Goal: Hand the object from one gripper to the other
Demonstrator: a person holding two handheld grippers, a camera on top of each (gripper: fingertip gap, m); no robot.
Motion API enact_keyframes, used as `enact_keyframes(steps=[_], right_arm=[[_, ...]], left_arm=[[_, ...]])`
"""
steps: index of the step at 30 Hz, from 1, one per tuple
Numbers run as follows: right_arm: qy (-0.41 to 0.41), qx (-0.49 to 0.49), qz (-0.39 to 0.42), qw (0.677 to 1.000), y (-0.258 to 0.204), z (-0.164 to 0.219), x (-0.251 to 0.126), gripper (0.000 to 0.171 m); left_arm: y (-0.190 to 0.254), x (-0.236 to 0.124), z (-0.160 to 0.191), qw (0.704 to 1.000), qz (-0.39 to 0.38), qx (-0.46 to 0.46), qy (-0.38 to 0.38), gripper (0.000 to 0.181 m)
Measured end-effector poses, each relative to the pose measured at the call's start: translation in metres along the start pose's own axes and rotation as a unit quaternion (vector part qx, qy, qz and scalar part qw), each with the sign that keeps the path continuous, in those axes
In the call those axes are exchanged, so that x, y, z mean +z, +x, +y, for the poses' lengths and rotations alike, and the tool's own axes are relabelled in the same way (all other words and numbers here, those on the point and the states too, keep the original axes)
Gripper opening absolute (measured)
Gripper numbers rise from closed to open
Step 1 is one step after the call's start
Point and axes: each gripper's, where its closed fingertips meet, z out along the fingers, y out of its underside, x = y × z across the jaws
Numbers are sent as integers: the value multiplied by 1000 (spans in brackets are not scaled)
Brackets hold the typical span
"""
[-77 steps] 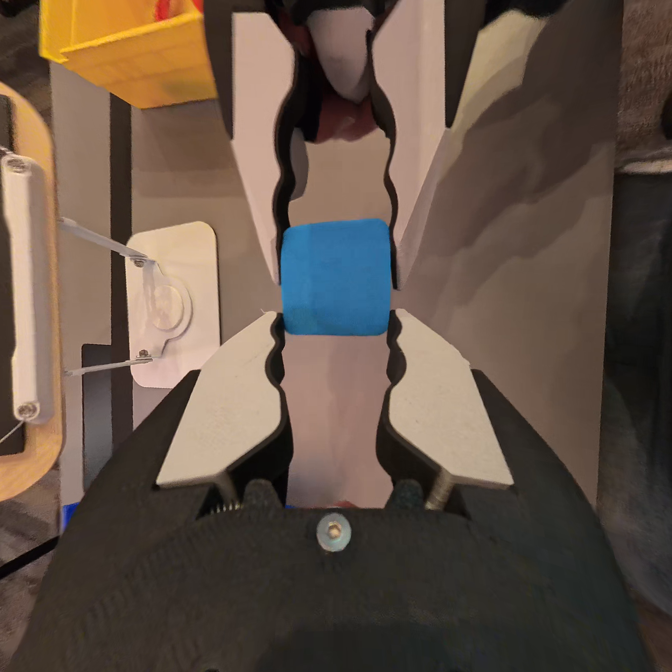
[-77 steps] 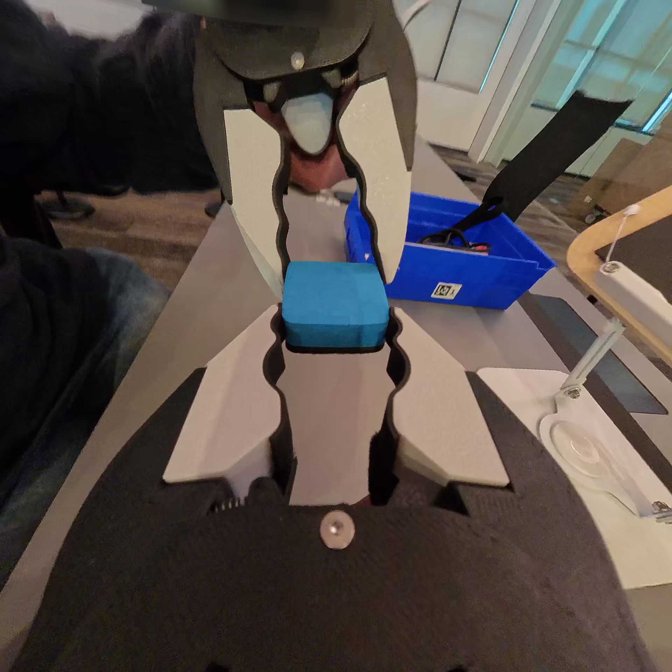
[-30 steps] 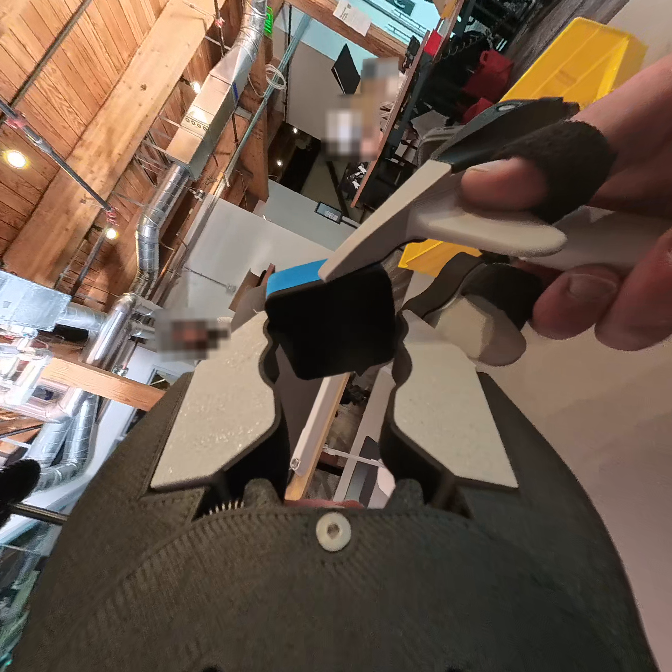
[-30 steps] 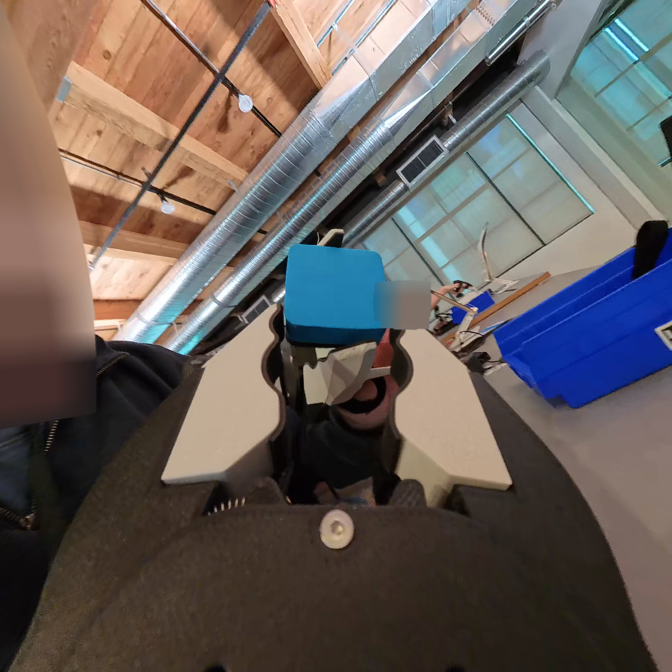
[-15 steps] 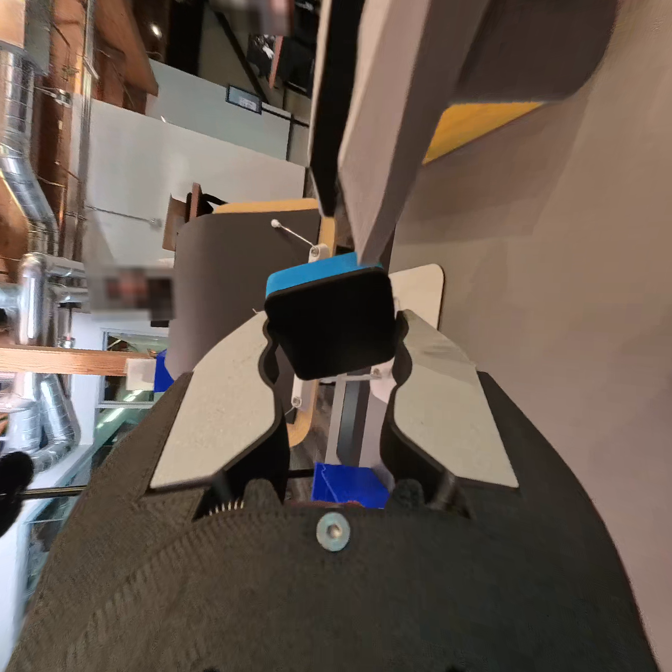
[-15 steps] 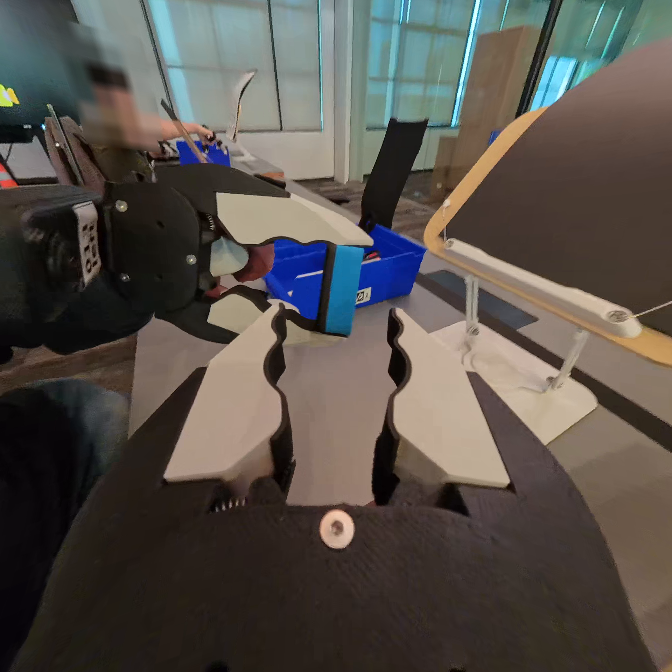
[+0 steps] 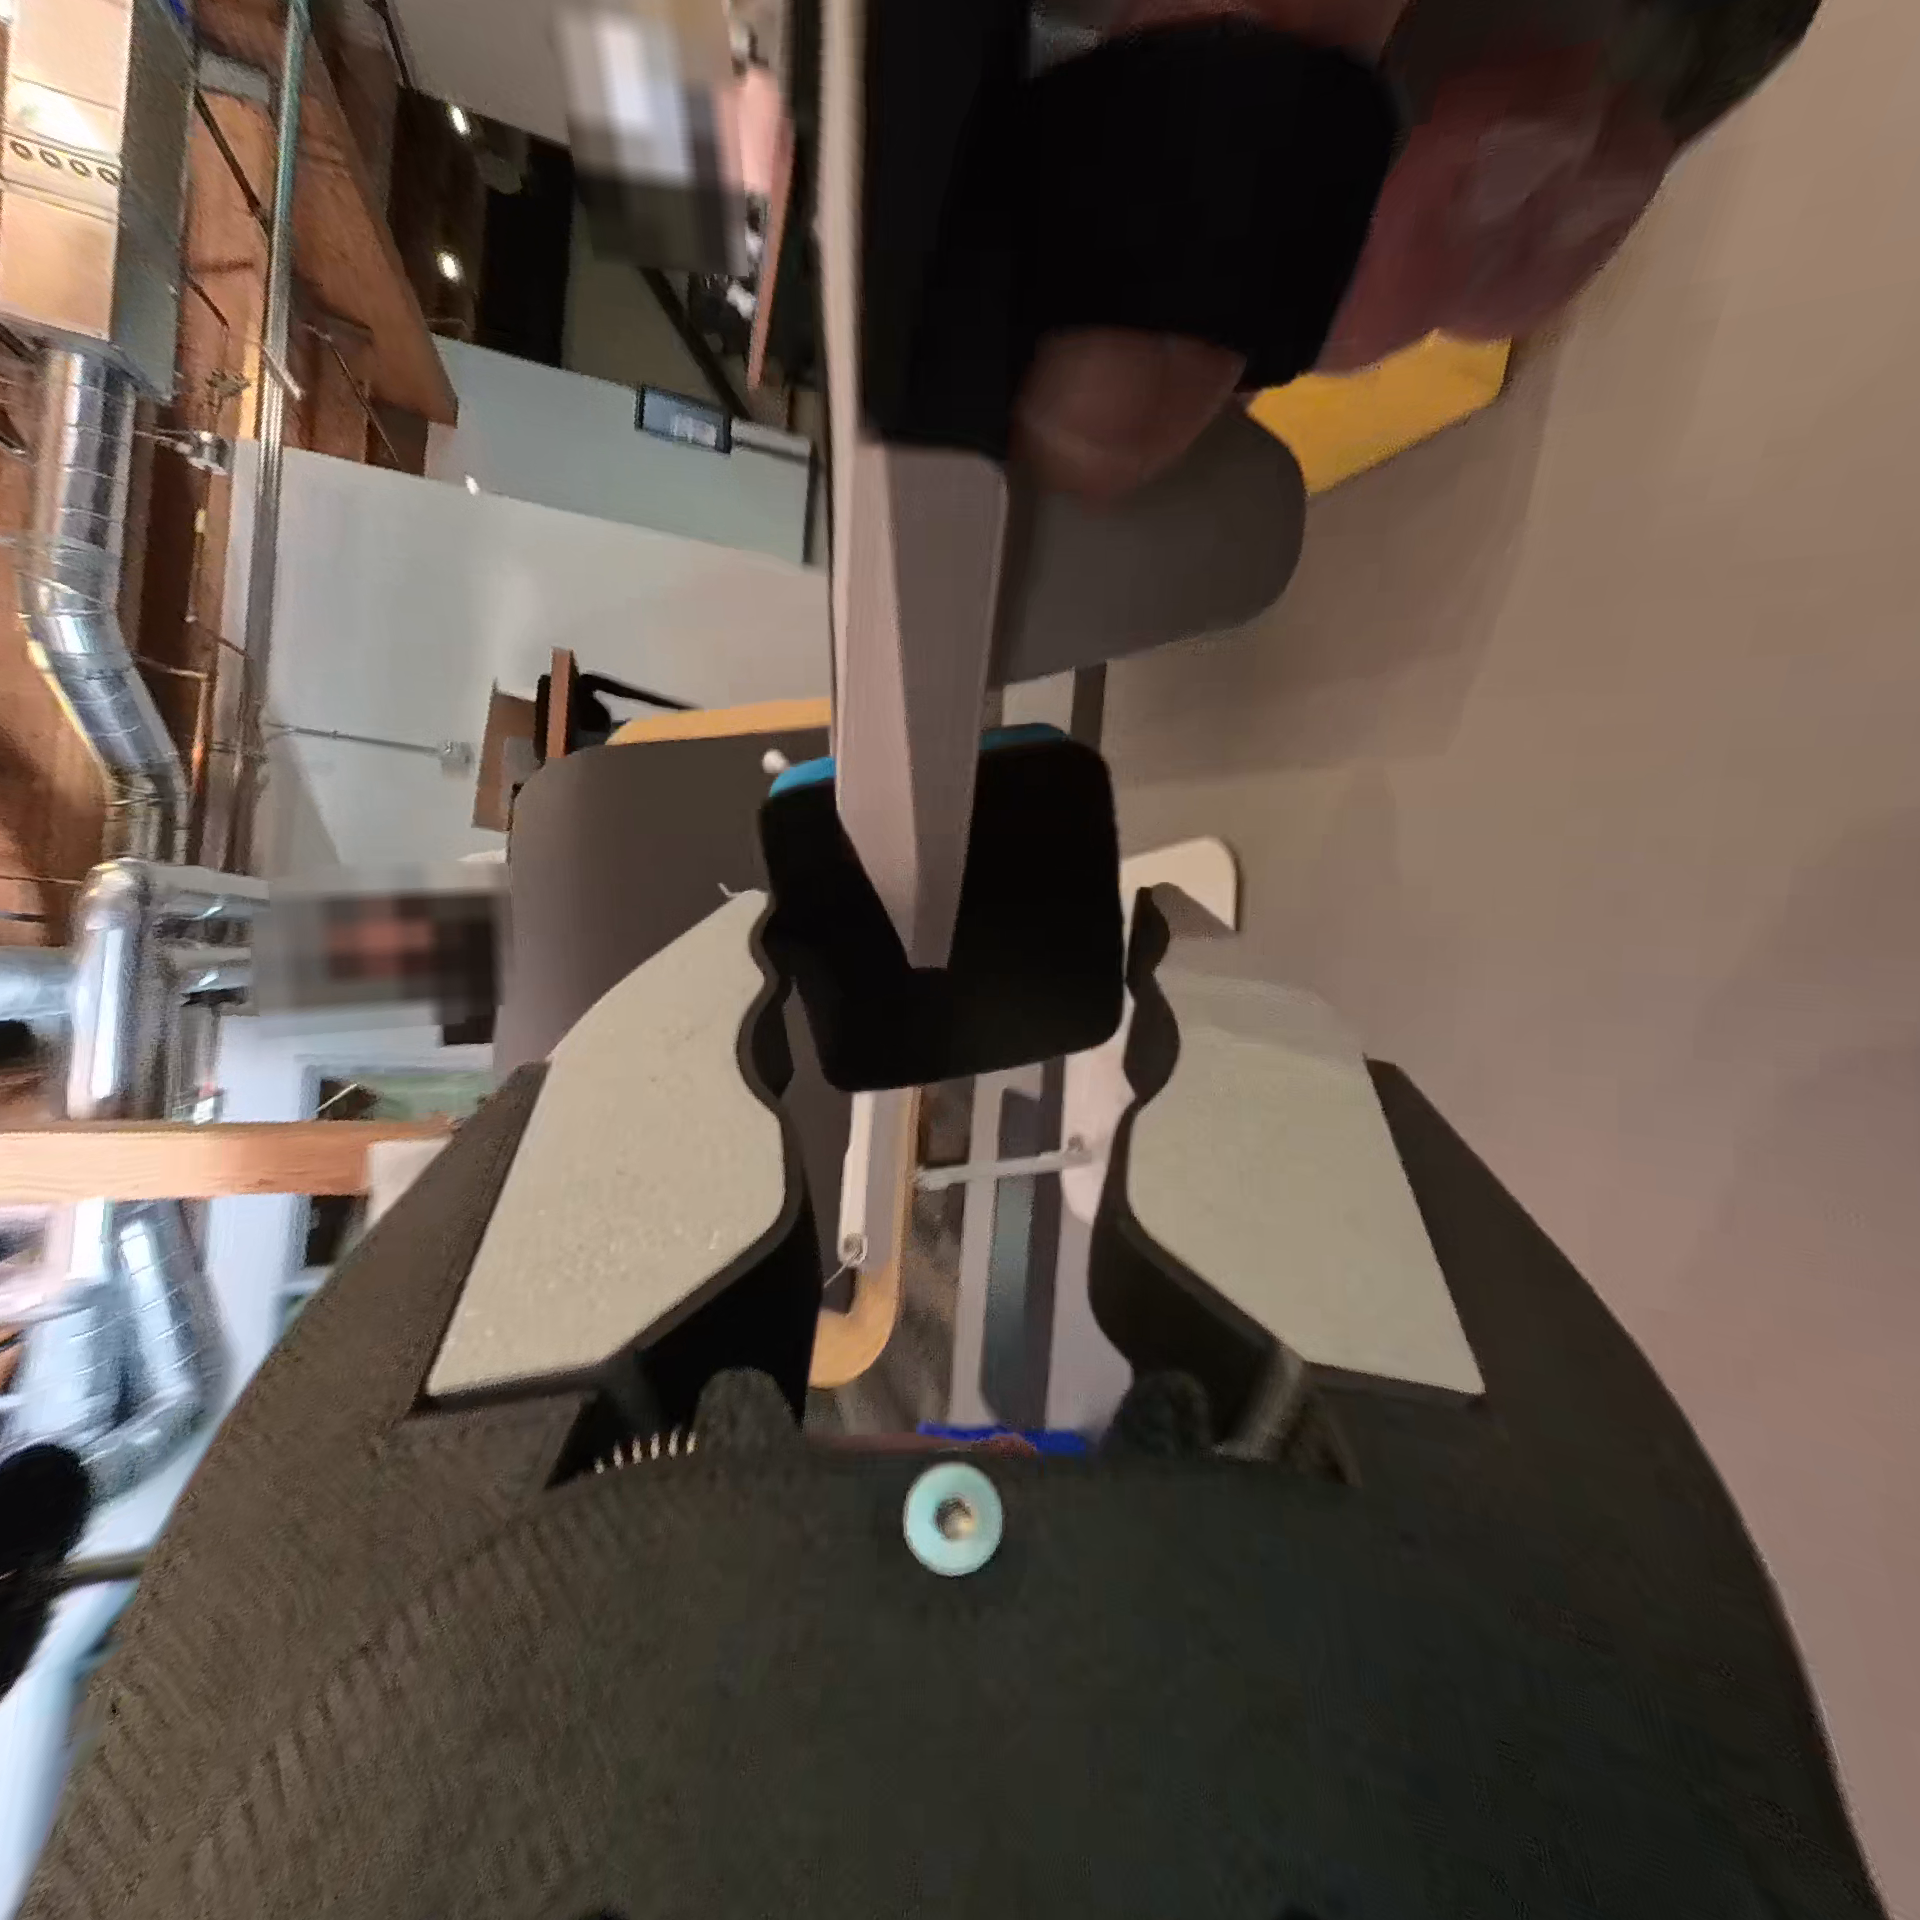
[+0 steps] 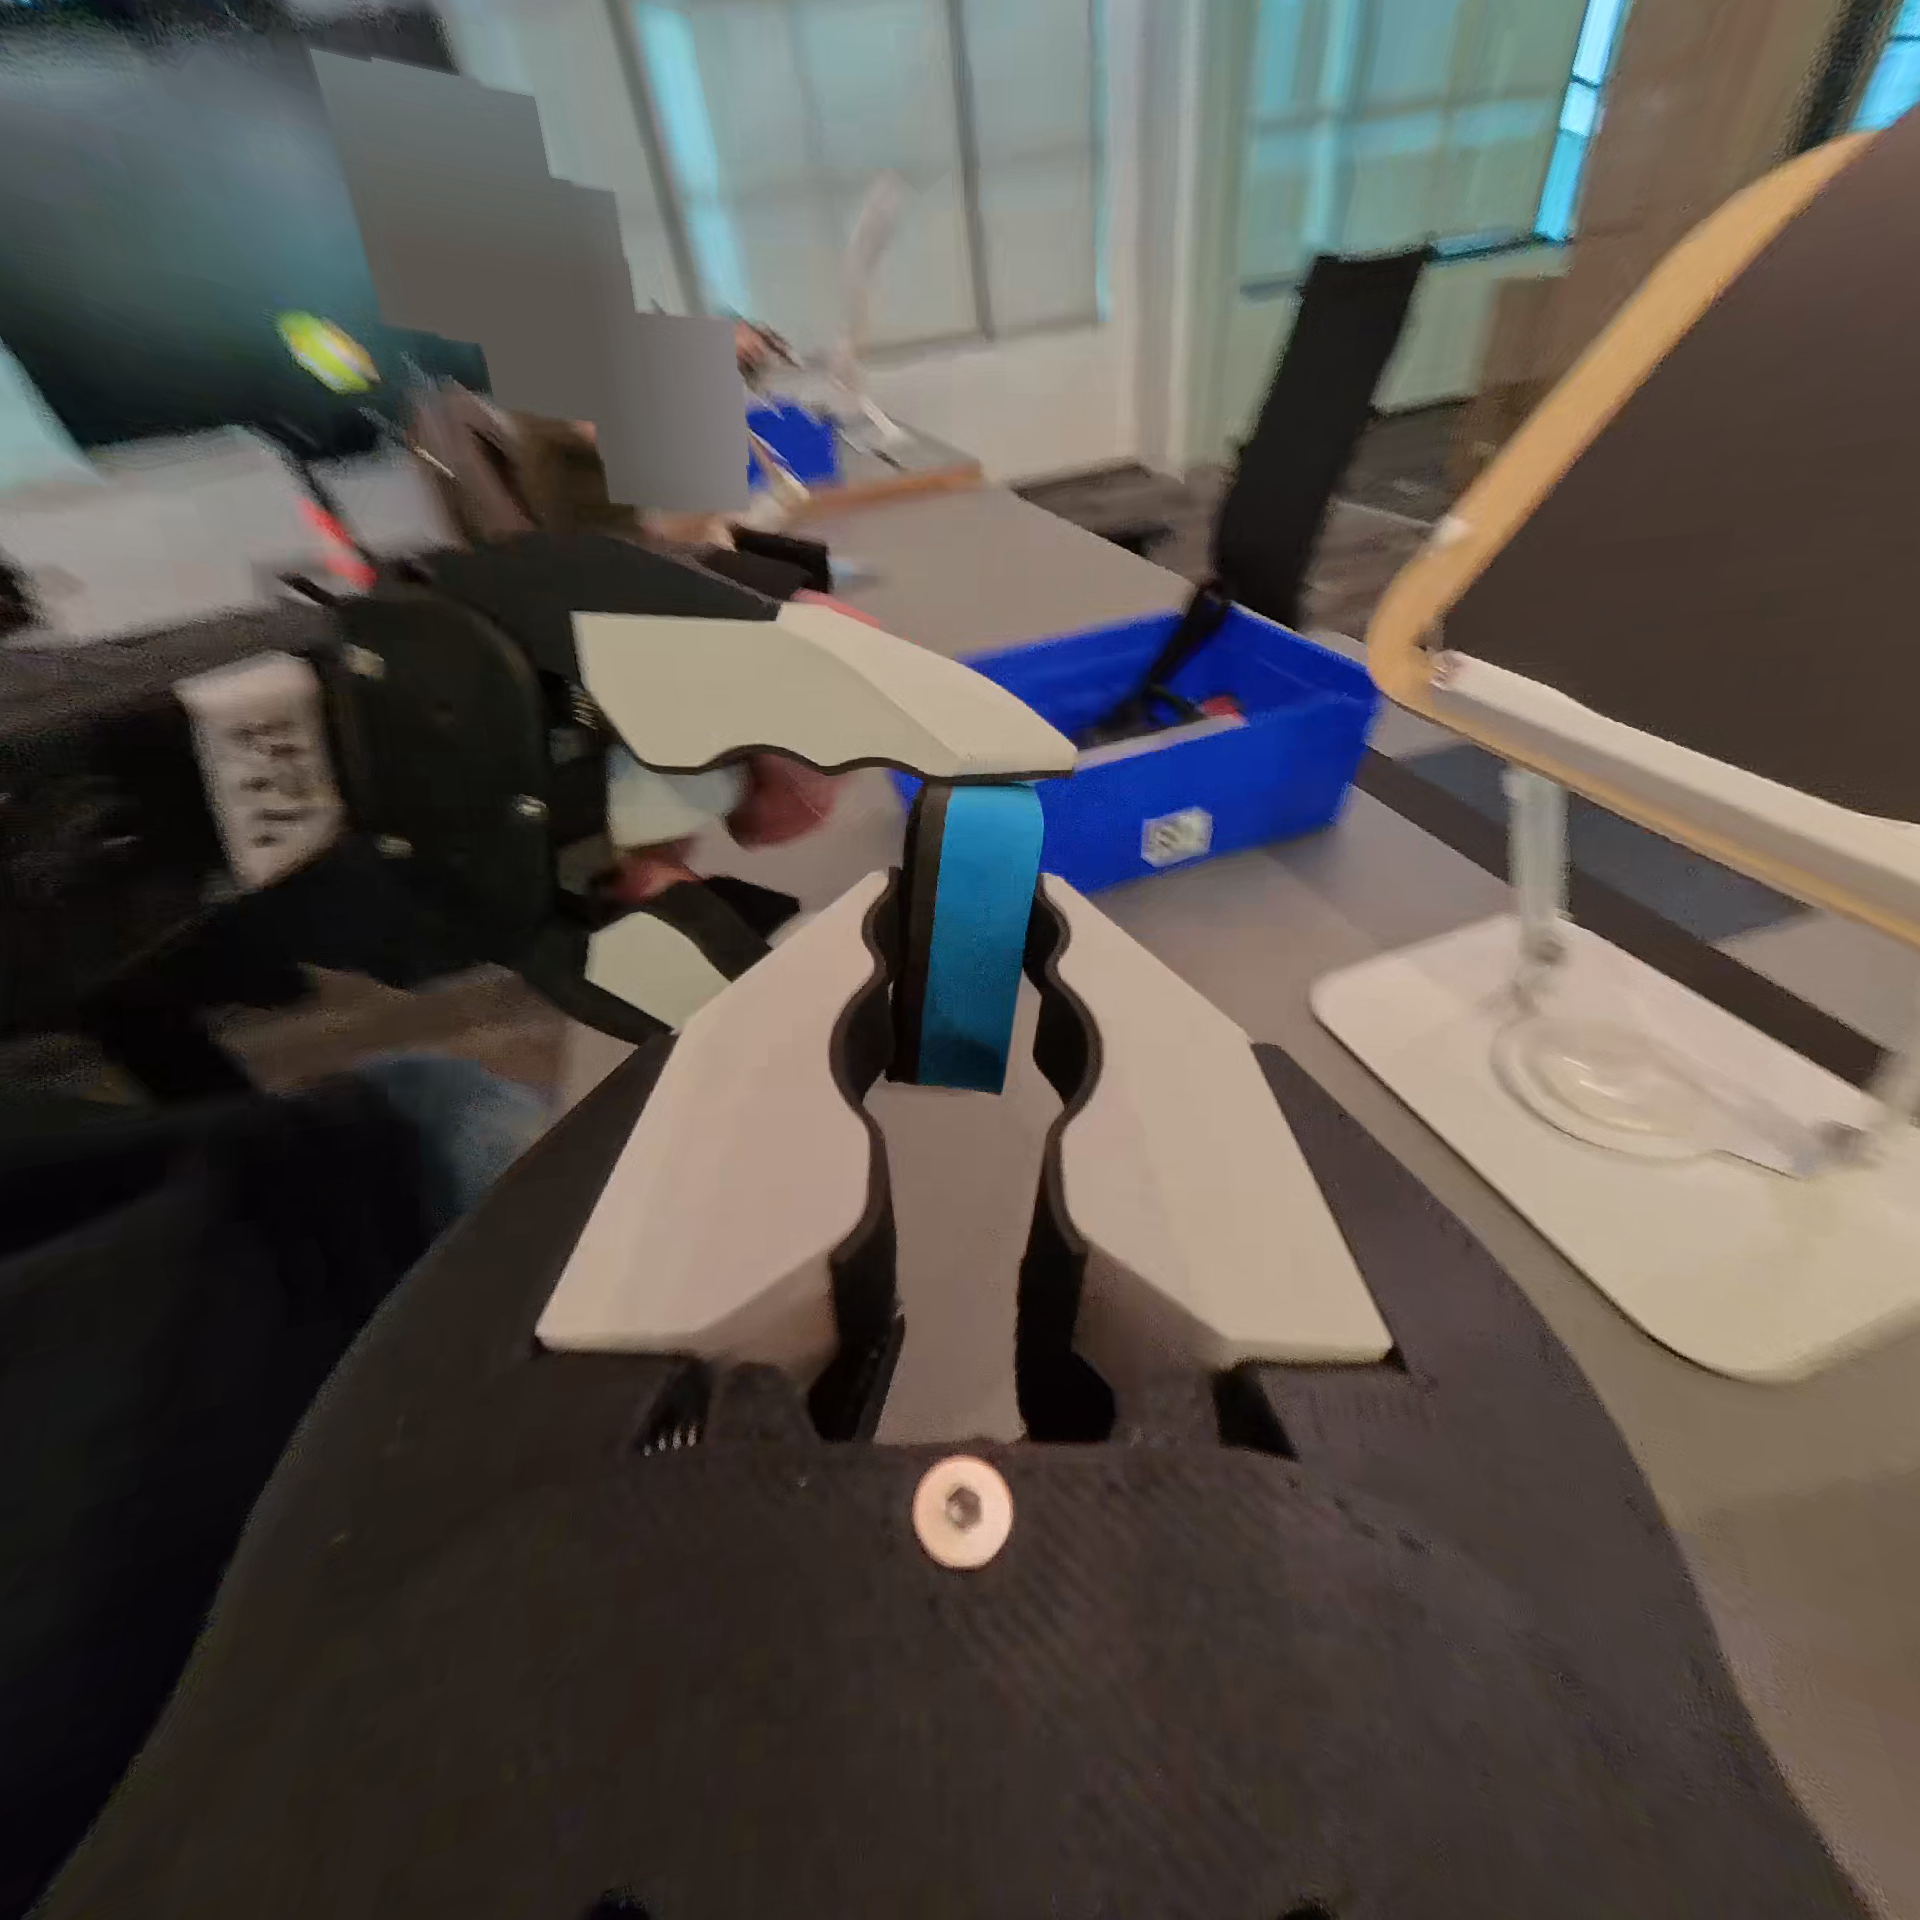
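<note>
The object is a flat foam block, blue on one face and black on the other. In the left wrist view its black face point(image 7: 1039, 935) sits between the tips of my left gripper point(image 7: 956, 914), which is shut on its edges. One finger of the right gripper point(image 7: 904, 727) lies across that black face from above. In the right wrist view my right gripper point(image 8: 966, 894) is shut on the block's point(image 8: 977, 935) two flat faces. The left gripper's upper finger point(image 8: 831, 707) rests on the block's top edge. Its lower finger is mostly hidden. The block is held above the table.
A blue bin point(image 8: 1195, 790) stands on the grey table point(image 8: 1714, 1558) behind the block. A white stand base point(image 8: 1558, 1143) and a dark wood-rimmed board point(image 8: 1714, 468) are at the right. A yellow bin point(image 7: 1382, 416) and a gloved hand point(image 7: 1143, 416) show beyond the left gripper. Less than 4 cm separates the two grippers' tips. Both grippers' tips are roughly 30 cm from the white stand base point(image 8: 1558, 1143).
The right gripper let go of the block's edges, turned, came back from the side and has now closed on its flat faces. The left gripper kept hold throughout.
</note>
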Motion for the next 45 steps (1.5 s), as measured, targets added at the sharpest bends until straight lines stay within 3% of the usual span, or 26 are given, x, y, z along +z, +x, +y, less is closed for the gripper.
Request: enact_keyframes(steps=[6, 10, 16, 22, 25, 29, 33, 35, 38, 45], right_arm=[[109, 131, -190, 967, -11, -24, -31, 19], [141, 171, -274, 936, -17, -24, -41, 20], [138, 199, -328, 913, -28, -11, -35, 19], [130, 208, -354, 903, -36, -6, -36, 20], [130, 213, -355, 901, -35, -5, -36, 20], [137, 192, -299, 925, -24, -6, -32, 24], [72, 95, -126, 985, -2, 4, -23, 69], [43, 30, -40, 998, 6, 3, -27, 71], [-15, 9, 72, 997, 20, 5, -31, 71], [-53, 55, 86, 993, 11, 22, -8, 72]], left_arm=[[-17, -26, -18, 991, -19, -50, 123, 76], [-16, -25, -28, 987, -20, -63, 143, 84], [-13, -25, -50, 979, -3, -74, 192, 84], [0, -26, -59, 973, 38, -69, 215, 60], [1, -26, -59, 972, 42, -78, 218, 60], [-1, -22, -55, 974, 50, -96, 201, 60], [-4, -16, -43, 982, 62, -100, 148, 59], [-6, -11, -35, 988, 61, -87, 114, 59], [-8, -4, -24, 995, 53, -57, 61, 59], [4, 13, -21, 998, 13, 56, -31, 59]])
